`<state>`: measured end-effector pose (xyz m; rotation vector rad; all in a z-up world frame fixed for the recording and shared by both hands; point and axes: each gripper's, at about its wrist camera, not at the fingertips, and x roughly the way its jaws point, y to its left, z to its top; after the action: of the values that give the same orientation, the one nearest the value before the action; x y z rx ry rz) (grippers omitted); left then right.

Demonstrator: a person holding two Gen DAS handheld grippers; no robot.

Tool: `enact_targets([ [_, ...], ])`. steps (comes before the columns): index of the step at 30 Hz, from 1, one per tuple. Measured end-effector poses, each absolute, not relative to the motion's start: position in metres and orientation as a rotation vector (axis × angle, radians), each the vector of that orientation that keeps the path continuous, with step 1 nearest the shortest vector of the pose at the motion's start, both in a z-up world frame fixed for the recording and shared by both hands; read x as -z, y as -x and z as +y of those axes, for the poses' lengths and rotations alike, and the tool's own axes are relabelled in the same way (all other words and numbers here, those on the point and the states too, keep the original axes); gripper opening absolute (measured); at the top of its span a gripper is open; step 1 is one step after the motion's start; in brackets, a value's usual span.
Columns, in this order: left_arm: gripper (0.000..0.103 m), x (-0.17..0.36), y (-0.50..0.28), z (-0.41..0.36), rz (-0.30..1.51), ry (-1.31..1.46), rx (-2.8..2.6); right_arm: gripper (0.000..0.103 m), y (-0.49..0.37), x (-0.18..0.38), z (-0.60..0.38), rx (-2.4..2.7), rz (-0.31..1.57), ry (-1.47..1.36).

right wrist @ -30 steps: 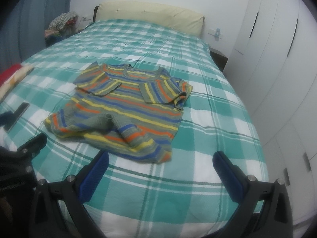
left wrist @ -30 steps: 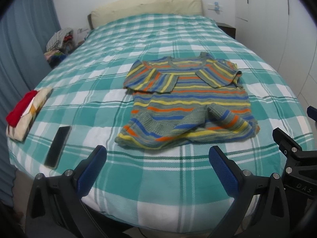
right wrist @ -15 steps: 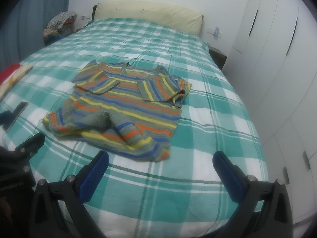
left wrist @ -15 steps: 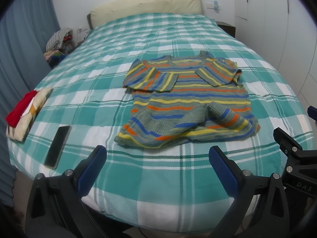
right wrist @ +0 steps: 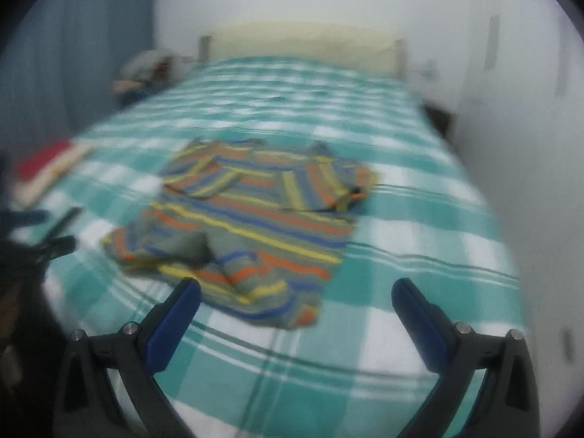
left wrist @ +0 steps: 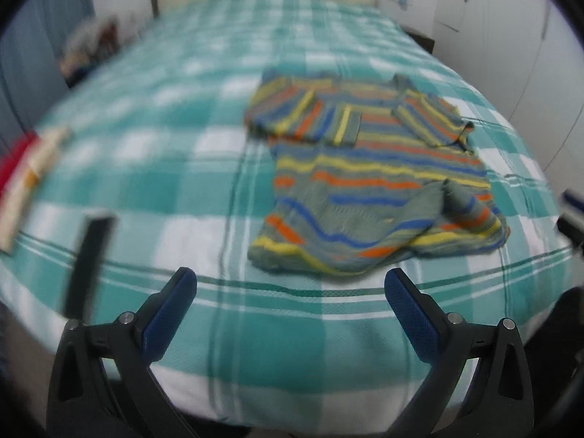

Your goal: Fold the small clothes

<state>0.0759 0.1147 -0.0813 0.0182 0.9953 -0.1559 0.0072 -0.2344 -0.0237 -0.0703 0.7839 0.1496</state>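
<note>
Both cameras swing since the earlier frame, views now blurred. Left gripper point(left wrist: 290, 284) and right gripper point(right wrist: 295, 294) hover wide open at the bed's near edge, holding nothing. Beyond them the striped sweater point(left wrist: 372, 179) lies on the checked bed point(left wrist: 204, 168), sleeves folded in, hem rumpled; body fold seems left.

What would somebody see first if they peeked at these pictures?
Probably the bright striped sweater, lying in the middle of the green-and-white checked bed with both sleeves folded across its chest. Next come the blue-tipped grippers at the bottom of each view, the left gripper and the right gripper, both wide open and empty. Off to the left side lie a dark phone and a red and cream folded pile.
</note>
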Motion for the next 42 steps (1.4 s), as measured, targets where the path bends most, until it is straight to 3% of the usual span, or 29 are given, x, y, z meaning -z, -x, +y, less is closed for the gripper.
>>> enact_targets([
  [4, 0.1, 0.116, -0.117, 0.109, 1.102, 0.069, 0.318, 0.103, -0.065, 0.067, -0.234, -0.368, 0.964, -0.015],
  [7, 0.073, 0.131, -0.14, 0.093, 1.126, 0.005, 0.319, 0.101, -0.107, 0.09, -0.209, -0.459, 1.012, 0.015],
  [8, 0.052, 0.134, -0.144, 0.09, 1.134, -0.013, 0.316, 0.091, -0.122, 0.101, -0.199, -0.509, 1.052, 0.013],
  [9, 0.017, 0.14, -0.148, 0.087, 1.148, -0.038, 0.315, 0.063, -0.133, 0.112, -0.19, -0.533, 1.088, 0.021],
  [10, 0.008, 0.143, -0.148, 0.086, 1.153, -0.056, 0.309, 0.043, -0.137, 0.119, -0.187, -0.542, 1.108, 0.024],
  [11, 0.008, 0.141, -0.145, 0.088, 1.142, -0.049, 0.317, 0.014, -0.138, 0.125, -0.182, -0.572, 1.134, 0.022],
  [12, 0.007, 0.136, -0.14, 0.092, 1.124, -0.037, 0.331, 0.008, -0.135, 0.124, -0.18, -0.587, 1.134, 0.033],
  [17, 0.006, 0.084, -0.083, 0.132, 1.023, 0.025, 0.479, 0.006, -0.049, 0.071, -0.185, -0.701, 0.972, 0.192],
  [18, 0.002, 0.075, -0.066, 0.141, 1.008, 0.004, 0.482, 0.006, -0.03, 0.062, -0.188, -0.72, 0.953, 0.228],
  [21, 0.002, 0.082, -0.036, 0.157, 1.059, -0.028, 0.465, 0.006, 0.028, 0.055, -0.202, -0.725, 0.941, 0.351],
  [25, 0.005, 0.108, -0.016, 0.175, 1.182, 0.006, 0.381, 0.007, 0.058, 0.089, -0.231, -0.637, 1.05, 0.315],
  [26, 0.016, 0.107, -0.013, 0.182, 1.186, 0.043, 0.367, 0.01, 0.061, 0.098, -0.241, -0.587, 1.082, 0.288],
  [28, 0.048, 0.099, -0.011, 0.198, 1.139, 0.167, 0.356, 0.019, 0.057, 0.109, -0.254, -0.518, 1.143, 0.208],
  [29, 0.074, 0.096, -0.013, 0.202, 1.113, 0.202, 0.345, 0.027, 0.059, 0.11, -0.267, -0.489, 1.145, 0.126],
  [30, 0.088, 0.093, -0.015, 0.207, 1.074, 0.244, 0.322, 0.048, 0.058, 0.109, -0.276, -0.48, 1.136, 0.074],
  [31, 0.089, 0.093, -0.02, 0.208, 1.055, 0.271, 0.296, 0.062, 0.057, 0.107, -0.284, -0.47, 1.116, -0.008],
  [32, 0.089, 0.097, -0.028, 0.208, 1.06, 0.286, 0.275, 0.08, 0.056, 0.105, -0.293, -0.46, 1.085, -0.109],
  [34, 0.085, 0.118, -0.047, 0.196, 1.137, 0.28, 0.236, 0.081, 0.049, 0.105, -0.302, -0.468, 1.041, -0.279],
  [36, 0.056, 0.138, -0.056, 0.179, 1.217, 0.233, 0.225, 0.081, 0.035, 0.122, -0.303, -0.416, 1.07, -0.426],
  [37, 0.047, 0.149, -0.058, 0.165, 1.257, 0.178, 0.231, 0.081, 0.028, 0.129, -0.298, -0.402, 1.088, -0.463],
  [38, 0.023, 0.155, -0.056, 0.15, 1.26, 0.099, 0.232, 0.076, 0.023, 0.143, -0.294, -0.411, 1.122, -0.505],
  [39, 0.005, 0.157, -0.054, 0.141, 1.255, 0.062, 0.249, 0.053, 0.02, 0.155, -0.287, -0.445, 1.156, -0.524],
  [40, 0.004, 0.156, -0.052, 0.134, 1.252, 0.037, 0.261, 0.036, 0.02, 0.166, -0.276, -0.505, 1.19, -0.532],
  [41, 0.003, 0.152, -0.05, 0.132, 1.24, 0.026, 0.256, 0.007, 0.021, 0.174, -0.263, -0.544, 1.229, -0.504],
  [42, 0.003, 0.143, -0.047, 0.135, 1.228, 0.041, 0.267, 0.007, 0.022, 0.175, -0.255, -0.545, 1.242, -0.466],
])
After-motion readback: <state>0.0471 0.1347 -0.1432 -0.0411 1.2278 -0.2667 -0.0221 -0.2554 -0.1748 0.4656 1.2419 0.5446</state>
